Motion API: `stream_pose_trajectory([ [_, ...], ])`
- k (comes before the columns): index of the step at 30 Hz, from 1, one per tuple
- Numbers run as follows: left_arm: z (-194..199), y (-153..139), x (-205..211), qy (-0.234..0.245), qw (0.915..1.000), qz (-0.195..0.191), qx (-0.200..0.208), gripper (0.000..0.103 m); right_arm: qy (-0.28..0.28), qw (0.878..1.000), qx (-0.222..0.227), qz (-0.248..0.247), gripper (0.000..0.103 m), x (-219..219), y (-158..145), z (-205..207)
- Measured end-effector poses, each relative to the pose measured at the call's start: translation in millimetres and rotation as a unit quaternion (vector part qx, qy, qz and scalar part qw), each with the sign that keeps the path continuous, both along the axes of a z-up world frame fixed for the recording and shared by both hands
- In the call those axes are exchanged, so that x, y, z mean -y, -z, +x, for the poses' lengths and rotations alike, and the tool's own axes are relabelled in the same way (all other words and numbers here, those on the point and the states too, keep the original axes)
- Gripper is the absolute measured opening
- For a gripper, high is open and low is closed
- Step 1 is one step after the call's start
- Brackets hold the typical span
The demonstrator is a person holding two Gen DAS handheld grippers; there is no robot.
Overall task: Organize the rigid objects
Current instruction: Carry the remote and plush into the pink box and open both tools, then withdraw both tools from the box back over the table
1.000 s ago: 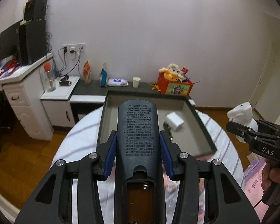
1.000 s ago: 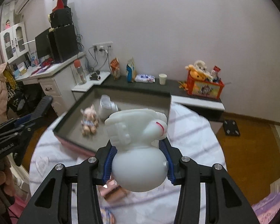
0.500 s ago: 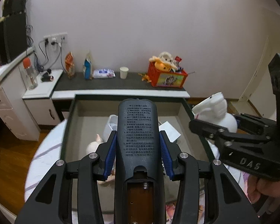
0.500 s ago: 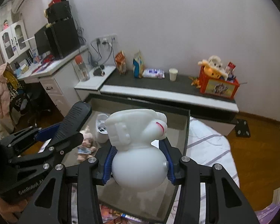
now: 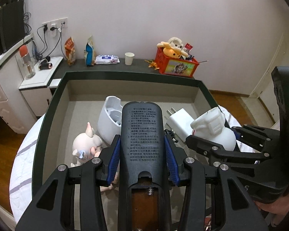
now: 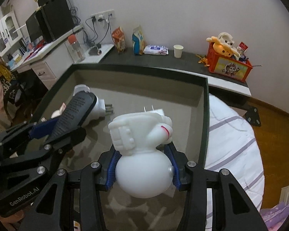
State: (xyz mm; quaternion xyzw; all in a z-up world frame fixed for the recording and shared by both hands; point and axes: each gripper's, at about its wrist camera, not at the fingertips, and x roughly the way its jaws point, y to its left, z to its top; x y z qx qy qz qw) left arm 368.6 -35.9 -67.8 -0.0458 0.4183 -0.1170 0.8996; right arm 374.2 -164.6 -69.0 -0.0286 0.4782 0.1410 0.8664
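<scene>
While both grippers (image 5: 142, 158) (image 6: 142, 168) grip, tray (image 5: 133, 75) below

Both tools are matte black plastic frames with triangular cut-outs and round silver screws at the joints. The left gripper (image 5: 142, 154) has ribbed blue pads lining its fingers (image 5: 113, 159), and so does the right gripper (image 6: 142, 165). White lettering reads "GenRobot.AI" on the left tool's side. A green light glows on the right tool's body.
</scene>
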Motion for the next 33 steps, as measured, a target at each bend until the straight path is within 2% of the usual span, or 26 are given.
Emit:
stream_pose_trajectory([
  [3, 1, -1, 2, -0.003, 0.9999, 0.015, 0.001, 0.048, -0.002, 1.0, -0.007, -0.007, 0.047, -1, 6, 0],
  [6, -1, -3, -1, -0.016, 0.9996, 0.025, 0.004, 0.064, 0.0, 1.0, -0.005, -0.013, 0.049, -1, 8, -2],
  [8, -4, -7, -7, -0.024, 0.9994, 0.023, 0.01, 0.076, 0.0, 1.0, 0.002, -0.013, 0.061, 1, 6, -4],
  [9, -5, -9, -10, -0.026, 0.9994, 0.018, 0.012, 0.091, -0.007, 1.0, 0.003, -0.008, 0.066, 0, 5, -6],
  [10, -8, -12, -12, -0.028, 0.9993, 0.016, 0.018, 0.099, -0.014, 1.0, 0.006, -0.006, 0.082, -2, 2, -9],
  [11, -12, -16, -13, -0.034, 0.9988, 0.02, 0.029, 0.1, -0.016, 1.0, 0.01, -0.014, 0.087, -6, 1, -11],
  [13, -20, -25, -15, -0.036, 0.9982, 0.023, 0.042, 0.1, -0.021, 0.999, 0.014, -0.022, 0.087, -10, -2, -15],
  [21, -54, -53, -37, -0.064, 0.9946, 0.01, 0.081, 0.102, 0.004, 0.999, 0.043, 0.004, 0.087, 3, -26, -38],
  [27, -92, -60, -54, -0.077, 0.9927, 0.014, 0.092, 0.102, 0.015, 0.997, 0.069, 0.017, 0.087, 15, -49, -72],
  [33, -138, -60, -58, -0.081, 0.991, 0.038, 0.1, 0.103, 0.021, 0.995, 0.092, 0.033, 0.087, 19, -66, -117],
])
